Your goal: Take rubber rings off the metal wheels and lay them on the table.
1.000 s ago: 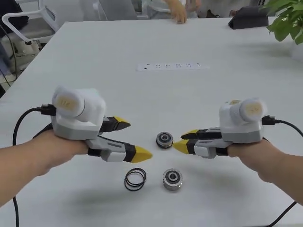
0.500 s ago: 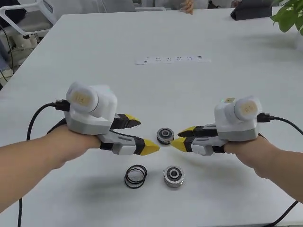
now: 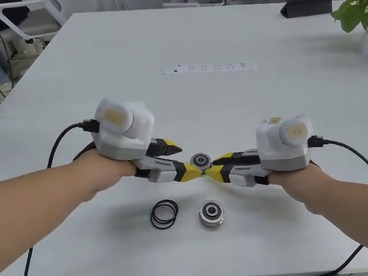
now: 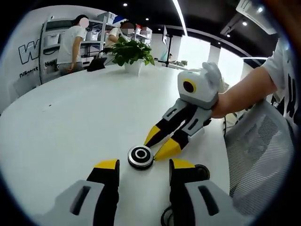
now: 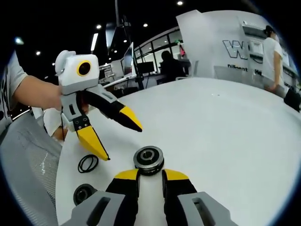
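Note:
A metal wheel [image 3: 200, 160] with a dark rubber ring on its rim lies flat on the white table [image 3: 115, 75], between the two grippers. From the left, my left gripper [image 3: 185, 160] stands open, its yellow tips straddling the wheel's left side. Opposite it, my right gripper [image 3: 213, 165] is open by a narrow gap, its tips right by the wheel. The same wheel [image 4: 140, 157] lies just ahead of my left gripper [image 4: 143, 165]. It [image 5: 148, 159] also sits just past my right gripper [image 5: 150, 176]. A second wheel [image 3: 211, 213] and loose black rubber rings [image 3: 164, 213] lie nearer me.
A white power strip [image 3: 208, 68] lies further back on the table. A potted plant [image 4: 129, 54] stands at the far right end and a dark bag [image 3: 305, 8] at the far edge. Cables trail from both grippers. People stand by shelves in the background.
Both grippers have closed in on the far wheel, the left one travelling right the most. Their tips now almost meet around it. The wheels and rings have not moved.

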A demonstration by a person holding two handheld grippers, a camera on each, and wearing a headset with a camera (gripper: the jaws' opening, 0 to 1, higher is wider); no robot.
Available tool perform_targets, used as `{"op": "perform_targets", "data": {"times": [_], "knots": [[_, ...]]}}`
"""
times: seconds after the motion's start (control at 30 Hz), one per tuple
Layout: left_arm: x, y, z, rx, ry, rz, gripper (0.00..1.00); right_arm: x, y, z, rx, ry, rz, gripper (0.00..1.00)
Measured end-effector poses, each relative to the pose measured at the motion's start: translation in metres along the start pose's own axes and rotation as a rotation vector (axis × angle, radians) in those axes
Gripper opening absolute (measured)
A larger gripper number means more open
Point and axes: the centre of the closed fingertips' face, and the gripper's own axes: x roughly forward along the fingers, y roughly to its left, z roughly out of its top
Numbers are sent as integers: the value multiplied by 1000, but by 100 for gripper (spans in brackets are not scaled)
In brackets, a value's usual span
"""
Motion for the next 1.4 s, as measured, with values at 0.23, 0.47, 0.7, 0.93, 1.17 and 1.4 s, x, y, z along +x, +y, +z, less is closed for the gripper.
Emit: {"op": "perform_targets", "data": {"times": [0.23, 0.47, 0.7, 0.93, 1.17, 1.4], "knots": [[13, -3, 2, 10, 10, -9, 29, 1, -1, 1, -9, -9, 0, 15], [25, -3, 2, 25, 29, -14, 22, 1, -2, 0, -12, -13, -1, 13], [27, 2, 1, 21, 39, 7, 13, 2, -4, 0, -12, -18, -3, 13], [28, 4, 0, 162, 60, 47, 7, 2, -4, 0, -18, -22, -9, 12], [27, 4, -1, 143, 21, 59, 7, 1, -4, -1, -11, -23, -16, 9], [28, 7, 0, 128, 10, 84, 7, 0, -6, -2, 56, -20, -39, 0]]}}
